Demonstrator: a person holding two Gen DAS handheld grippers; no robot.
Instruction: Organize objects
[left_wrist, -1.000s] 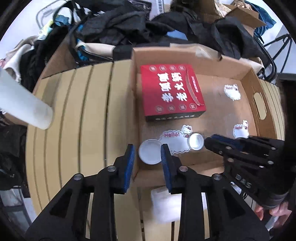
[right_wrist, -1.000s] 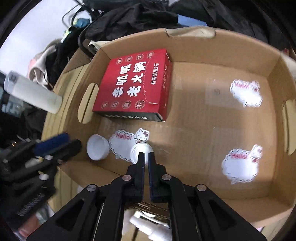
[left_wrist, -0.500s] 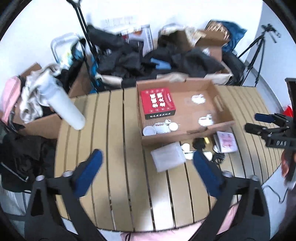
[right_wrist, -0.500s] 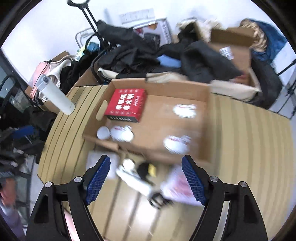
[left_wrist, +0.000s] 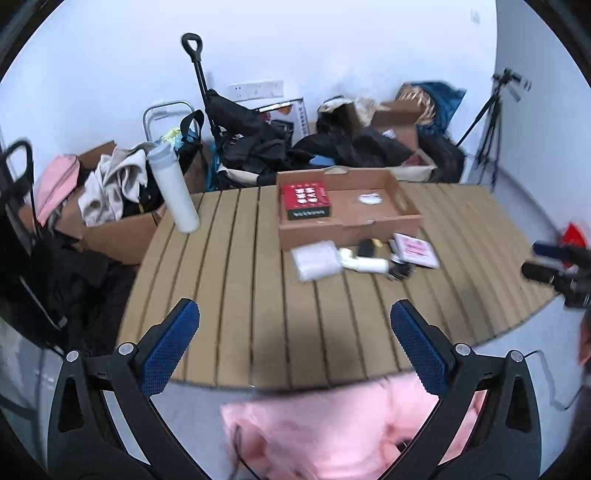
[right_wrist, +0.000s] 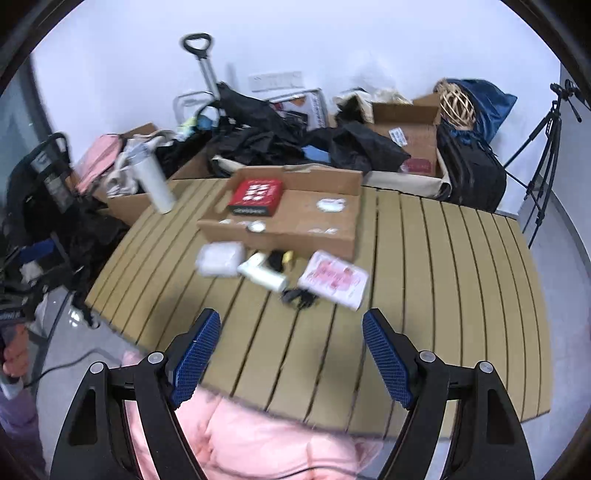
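A cardboard tray (left_wrist: 351, 225) (right_wrist: 295, 240) sits on the slatted table with a red box (left_wrist: 304, 197) (right_wrist: 256, 194) and a white cap (right_wrist: 256, 227) inside. In front of it lie a white pack (left_wrist: 316, 260) (right_wrist: 221, 258), a white bottle (left_wrist: 364, 263) (right_wrist: 264, 277), a pink-printed packet (left_wrist: 415, 249) (right_wrist: 334, 278) and a black clip (right_wrist: 299, 296). My left gripper (left_wrist: 291, 314) hangs wide open and empty over the table's near edge. My right gripper (right_wrist: 291, 319) (left_wrist: 532, 260) is also open, empty and well short of the objects.
A tall white cylinder (left_wrist: 173, 188) stands at the table's far left corner. Boxes, dark clothes and a trolley crowd the wall behind. A tripod (right_wrist: 543, 147) stands at the right. A pink garment (left_wrist: 332, 424) lies below both grippers.
Both grippers pulled back and up from the tray to the table's near edge. Their jaws went from close together at the white caps to wide open, and the caps stayed in the tray.
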